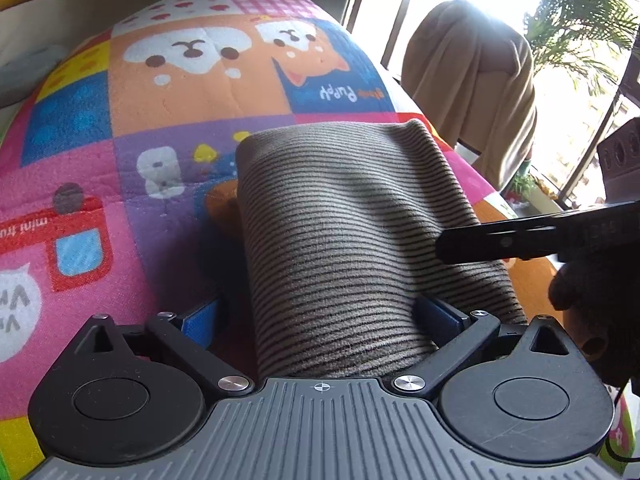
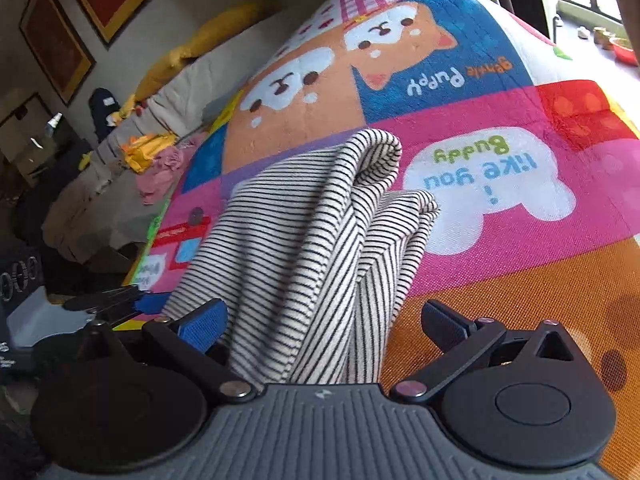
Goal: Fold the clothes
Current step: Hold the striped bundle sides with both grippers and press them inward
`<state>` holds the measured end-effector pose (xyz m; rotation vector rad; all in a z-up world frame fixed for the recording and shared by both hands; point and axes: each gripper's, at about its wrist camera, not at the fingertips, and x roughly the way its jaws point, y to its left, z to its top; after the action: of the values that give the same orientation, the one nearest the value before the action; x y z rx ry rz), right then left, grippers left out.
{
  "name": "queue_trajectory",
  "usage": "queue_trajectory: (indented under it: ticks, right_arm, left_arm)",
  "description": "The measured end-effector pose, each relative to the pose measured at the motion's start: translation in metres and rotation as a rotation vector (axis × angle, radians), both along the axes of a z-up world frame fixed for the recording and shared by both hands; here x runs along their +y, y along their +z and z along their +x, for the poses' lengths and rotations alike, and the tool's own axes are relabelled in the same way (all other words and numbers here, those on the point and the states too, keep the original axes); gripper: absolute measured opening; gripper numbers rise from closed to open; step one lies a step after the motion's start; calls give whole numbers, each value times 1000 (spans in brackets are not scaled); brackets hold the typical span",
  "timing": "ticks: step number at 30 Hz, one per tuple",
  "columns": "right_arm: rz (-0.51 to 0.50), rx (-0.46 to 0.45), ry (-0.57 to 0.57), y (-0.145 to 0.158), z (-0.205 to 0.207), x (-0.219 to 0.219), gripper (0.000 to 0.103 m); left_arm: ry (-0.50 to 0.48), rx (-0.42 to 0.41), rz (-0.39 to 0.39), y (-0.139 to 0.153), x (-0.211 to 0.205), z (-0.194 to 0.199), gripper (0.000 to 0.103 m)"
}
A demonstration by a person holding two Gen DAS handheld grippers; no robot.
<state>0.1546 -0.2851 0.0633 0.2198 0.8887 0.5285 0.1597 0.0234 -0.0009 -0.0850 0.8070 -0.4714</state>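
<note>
While both spread grippers straddle it, the ribbed striped knit garment (image 1: pixel 340 240) lies folded on the plush mat (image 1: pixel 120 200).

The striped garment (image 1: pixel 344 248) runs beneath the left tool (image 1: pixel 320 320) body at 6 o'clock; its near end is hidden. Right tool (image 1: pixel 520 240) is cut off at 3 o'clock. Window view is overexposed.

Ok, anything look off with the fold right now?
The striped garment is uneven: on its right side two layers bulge apart in separate rolled edges instead of lying flush on the patchwork mat.
</note>
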Motion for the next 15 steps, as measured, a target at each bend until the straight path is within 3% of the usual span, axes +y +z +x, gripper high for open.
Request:
queue_trajectory:
  ticks: [7,12,15]
  right_arm:
    - [37,115,-41,-9,16,11,103]
    - [68,118,-13,-9,16,5,103]
    - [134,129,-56,-9,20,-4,103]
  left_arm:
    - [27,93,-74,-6,6,6,103]
    - [-11,136,-152,-2,18,17,103]
    - [-4,133,-142,5,23,24,103]
